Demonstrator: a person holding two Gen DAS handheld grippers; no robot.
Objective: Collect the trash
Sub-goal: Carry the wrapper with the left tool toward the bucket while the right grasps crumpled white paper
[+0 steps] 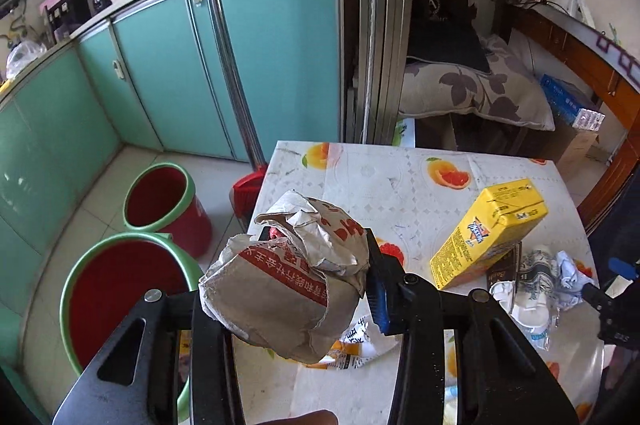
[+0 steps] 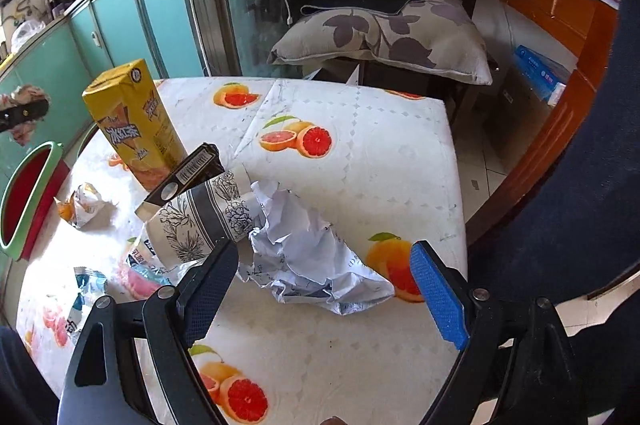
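Over on the left, two red bins with green rims stand on the floor beside the bench, the nearer bin almost under the left gripper, whose fingers are clamped on a crumpled brown paper wrapper held up over the bench's left edge. The job now, as I read it, is to carry that wad clear of the edge, get it squarely above the nearer bin's red mouth, and only then let the fingers part; release early and it could land on the rim or the floor. Moving right, the yellow tea carton stands on the bench with a dark box leaning at its base and a floral paper cup lying beside it. Further right, the right gripper hovers with fingers spread wide around a crumpled white paper, nothing gripped yet.
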